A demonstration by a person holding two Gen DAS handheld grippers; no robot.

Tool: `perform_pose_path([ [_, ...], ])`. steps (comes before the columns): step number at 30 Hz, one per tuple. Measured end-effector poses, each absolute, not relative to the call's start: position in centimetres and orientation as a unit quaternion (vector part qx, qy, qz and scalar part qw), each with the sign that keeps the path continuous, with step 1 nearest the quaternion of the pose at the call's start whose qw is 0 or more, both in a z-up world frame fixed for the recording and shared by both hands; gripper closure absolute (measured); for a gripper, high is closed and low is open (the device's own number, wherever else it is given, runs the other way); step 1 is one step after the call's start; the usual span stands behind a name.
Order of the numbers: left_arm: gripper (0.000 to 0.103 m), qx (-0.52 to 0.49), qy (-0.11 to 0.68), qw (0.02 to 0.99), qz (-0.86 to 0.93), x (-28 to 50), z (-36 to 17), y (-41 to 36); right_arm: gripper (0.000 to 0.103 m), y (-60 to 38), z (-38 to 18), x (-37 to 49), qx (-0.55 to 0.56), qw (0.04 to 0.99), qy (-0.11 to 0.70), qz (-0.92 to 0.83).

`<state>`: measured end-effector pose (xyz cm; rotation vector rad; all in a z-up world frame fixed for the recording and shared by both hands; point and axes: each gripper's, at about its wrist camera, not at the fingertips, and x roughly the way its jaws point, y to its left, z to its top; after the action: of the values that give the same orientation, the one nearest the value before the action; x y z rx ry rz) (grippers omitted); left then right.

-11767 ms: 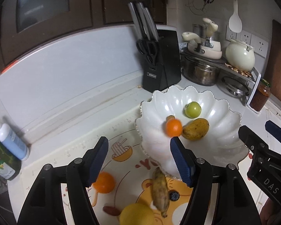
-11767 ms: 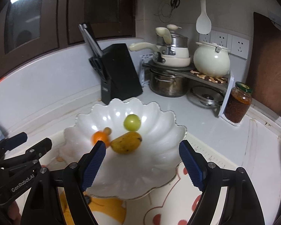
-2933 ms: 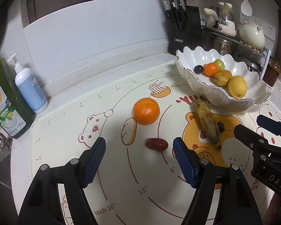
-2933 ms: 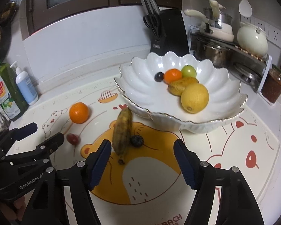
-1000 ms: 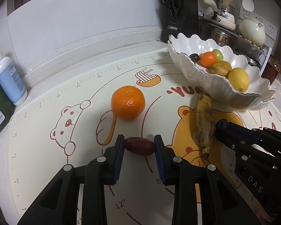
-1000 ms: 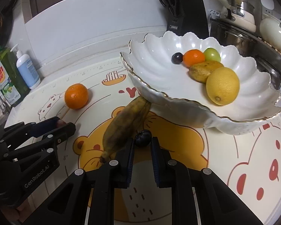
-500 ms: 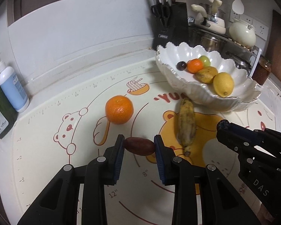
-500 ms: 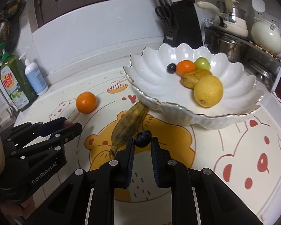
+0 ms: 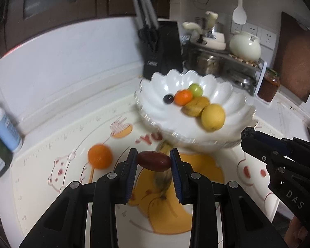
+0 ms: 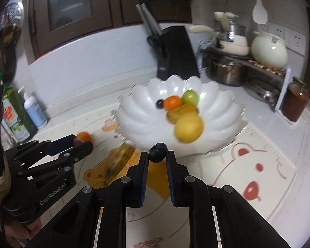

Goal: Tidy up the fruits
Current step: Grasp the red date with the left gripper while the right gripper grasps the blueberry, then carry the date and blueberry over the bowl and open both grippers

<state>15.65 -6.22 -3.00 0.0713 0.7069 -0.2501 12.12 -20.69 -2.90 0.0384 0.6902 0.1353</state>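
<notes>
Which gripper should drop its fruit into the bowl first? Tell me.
Right, probably. The right gripper holds its dark berry almost at the bowl rim. The left gripper, shut on the red date, sits farther back.

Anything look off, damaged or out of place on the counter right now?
Nothing spilled or broken. One oddity: the banana on the mat is heavily browned, with one end tucked under the rim of the white bowl. The orange also lies loose on the mat.
</notes>
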Motion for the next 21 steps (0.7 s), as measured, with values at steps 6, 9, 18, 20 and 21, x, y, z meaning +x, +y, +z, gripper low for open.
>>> perform_pose_path([
  [6, 0.071, 0.04, 0.329, 0.934, -0.136, 17.1, -1.1, -8.2, 0.084, -23.0, -1.3, 13.2, 0.023, 0.945, 0.324, 0.045],
  [9, 0.071, 0.042, 0.325, 0.934, -0.14, 18.1, -0.5, -9.1, 0.084, -24.2, -0.8, 14.2, 0.027, 0.947, 0.32, 0.032],
  [18, 0.071, 0.05, 0.328, 0.932, -0.145, 21.3, -0.4, -11.1, 0.084, -26.4, -0.6, 17.2, 0.03, 0.946, 0.322, 0.005],
  [20, 0.071, 0.052, 0.332, 0.931, -0.144, 22.0, -0.7, -11.5, 0.084, -26.8, -0.8, 17.9, 0.03, 0.945, 0.325, -0.001],
  [21, 0.071, 0.052, 0.334, 0.93, -0.146, 22.4, -0.8, -11.6, 0.084, -26.9, -0.9, 18.1, 0.029, 0.945, 0.326, -0.003],
])
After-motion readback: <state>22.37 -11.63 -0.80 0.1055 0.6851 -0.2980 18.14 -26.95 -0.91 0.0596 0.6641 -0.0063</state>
